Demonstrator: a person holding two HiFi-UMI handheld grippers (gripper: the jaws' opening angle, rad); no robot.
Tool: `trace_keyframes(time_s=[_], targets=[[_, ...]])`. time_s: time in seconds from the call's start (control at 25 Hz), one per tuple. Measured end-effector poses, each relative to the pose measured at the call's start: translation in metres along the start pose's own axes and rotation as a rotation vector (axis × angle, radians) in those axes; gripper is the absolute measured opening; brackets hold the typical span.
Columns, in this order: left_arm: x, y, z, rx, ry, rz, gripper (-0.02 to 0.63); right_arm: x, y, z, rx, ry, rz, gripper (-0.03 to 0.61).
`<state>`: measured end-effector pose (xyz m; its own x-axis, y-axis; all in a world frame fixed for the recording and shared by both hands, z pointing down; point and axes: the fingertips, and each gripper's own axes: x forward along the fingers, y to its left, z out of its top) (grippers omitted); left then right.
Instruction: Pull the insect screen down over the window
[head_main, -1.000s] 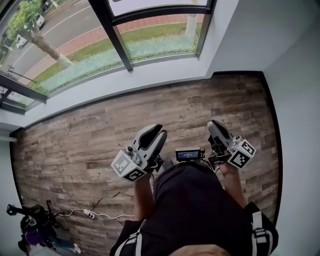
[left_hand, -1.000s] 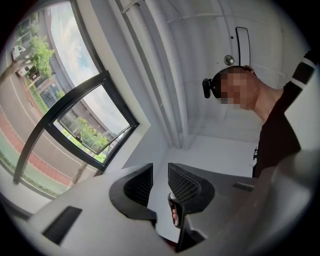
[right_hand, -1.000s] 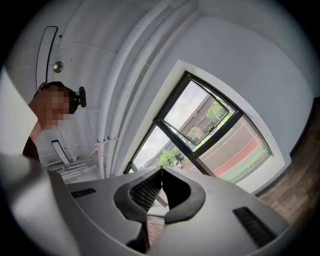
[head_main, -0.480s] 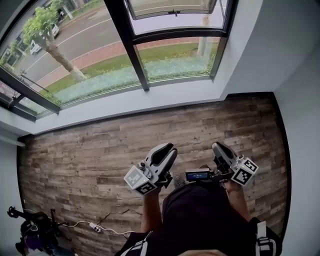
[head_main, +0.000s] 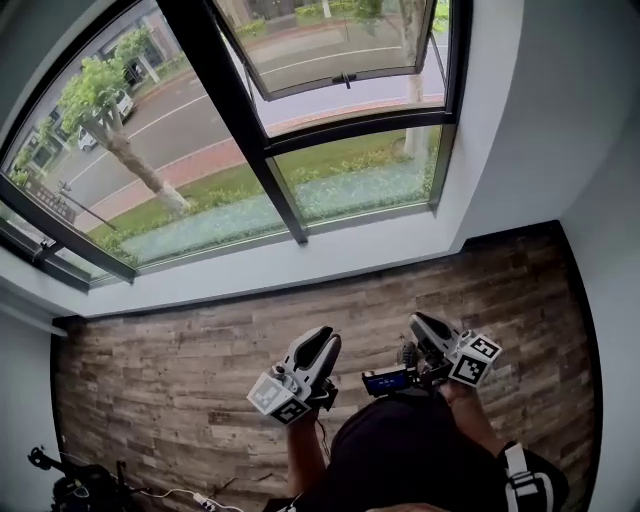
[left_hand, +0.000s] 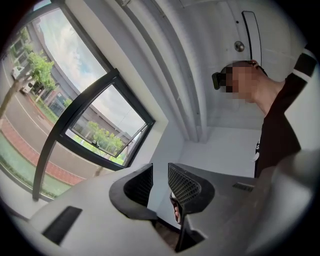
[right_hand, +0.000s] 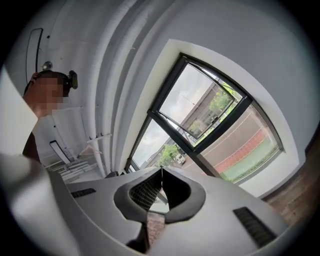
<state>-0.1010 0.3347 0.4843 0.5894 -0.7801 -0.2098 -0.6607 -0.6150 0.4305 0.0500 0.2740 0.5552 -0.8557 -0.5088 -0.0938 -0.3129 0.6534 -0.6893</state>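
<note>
Since a second ago, left claw (head_main: 322, 340) and right claw (head_main: 418, 323) sit lower in my head view, with more window (head_main: 350, 170) showing. Left claw points slightly upward, jaws apart and empty. Right claw lies level, jaws closed together.

- Place: bare indoor room on an upper storey; home or office cannot be told.
- Floor (head_main: 170, 370): brown wood-look planks.
- Walls (head_main: 540, 110): plain white.
- Window (head_main: 232, 110): large, dark-framed, looking down on a street (head_main: 170, 115), a tree (head_main: 100, 85) and a parked car (head_main: 122, 103).
</note>
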Motion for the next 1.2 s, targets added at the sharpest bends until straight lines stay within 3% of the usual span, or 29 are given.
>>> trace_keyframes(time_s=[0.12, 0.28, 0.48, 0.64, 1.0, 1.2], targets=[[0.041, 0.017, 0.016, 0.037, -0.013, 0.023, 0.102, 0.024, -0.026, 0.044, -0.013, -0.003, 0.042, 0.008], [0.101, 0.043, 0.036, 0.117, -0.034, 0.07, 0.103, 0.049, -0.049, 0.101, -0.113, -0.008, 0.109, 0.008], [0.16, 0.073, 0.034, 0.17, -0.008, 0.172, 0.103, 0.058, -0.095, 0.142, -0.202, 0.033, 0.1, 0.008], [0.192, 0.104, 0.042, 0.297, -0.003, 0.246, 0.103, 0.066, -0.115, 0.164, -0.248, 0.029, 0.087, 0.008], [0.284, 0.166, 0.075, 0.538, -0.005, 0.129, 0.103, 0.108, -0.177, 0.208, -0.4, 0.055, -0.02, 0.008], [0.325, 0.211, 0.124, 0.629, -0.005, 0.083, 0.103, 0.171, -0.181, 0.249, -0.515, 0.056, -0.032, 0.008]])
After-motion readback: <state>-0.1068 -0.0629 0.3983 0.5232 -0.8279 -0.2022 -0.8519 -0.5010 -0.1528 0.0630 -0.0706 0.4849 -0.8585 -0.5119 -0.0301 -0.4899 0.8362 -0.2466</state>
